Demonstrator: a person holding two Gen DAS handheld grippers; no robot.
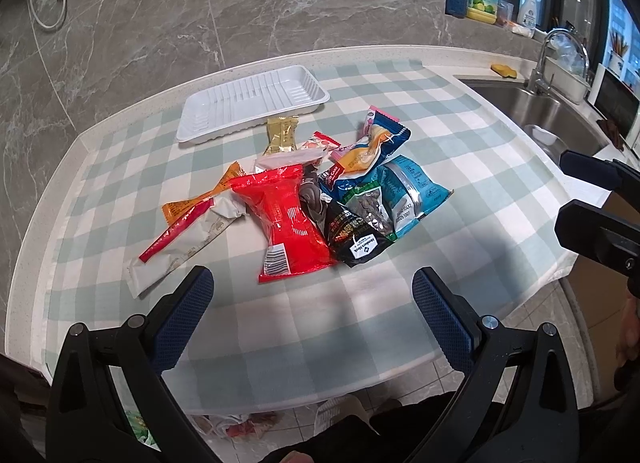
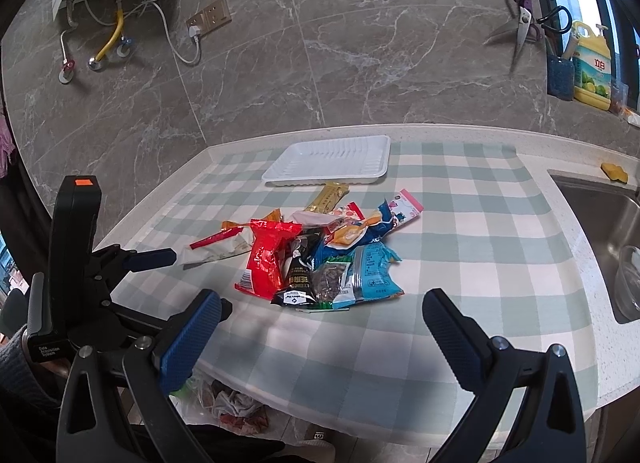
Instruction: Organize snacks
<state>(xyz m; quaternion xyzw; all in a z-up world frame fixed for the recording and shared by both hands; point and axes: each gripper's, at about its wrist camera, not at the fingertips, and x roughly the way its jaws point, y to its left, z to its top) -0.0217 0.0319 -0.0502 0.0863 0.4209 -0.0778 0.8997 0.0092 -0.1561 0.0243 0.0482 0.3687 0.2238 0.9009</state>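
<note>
A pile of snack packets lies mid-table on the checked cloth: a red bag point(image 1: 290, 223) point(image 2: 266, 259), a black packet point(image 1: 354, 233) point(image 2: 298, 279), a blue packet point(image 1: 412, 191) point(image 2: 372, 275), a gold bar point(image 1: 282, 135) point(image 2: 330, 197) and a white stick packet point(image 1: 180, 251). An empty white tray point(image 1: 252, 101) point(image 2: 332, 161) stands behind the pile. My left gripper point(image 1: 312, 303) is open and empty, near the table's front edge, before the red bag. My right gripper point(image 2: 320, 331) is open and empty, in front of the pile. The left gripper also shows in the right wrist view point(image 2: 156, 259).
A steel sink point(image 1: 532, 111) with a tap lies to the right. A yellow sponge point(image 2: 614, 172) sits by it. A detergent bottle point(image 2: 592, 71) and hanging scissors point(image 2: 520, 29) are at the back right. Rags lie on the floor below point(image 2: 236, 407).
</note>
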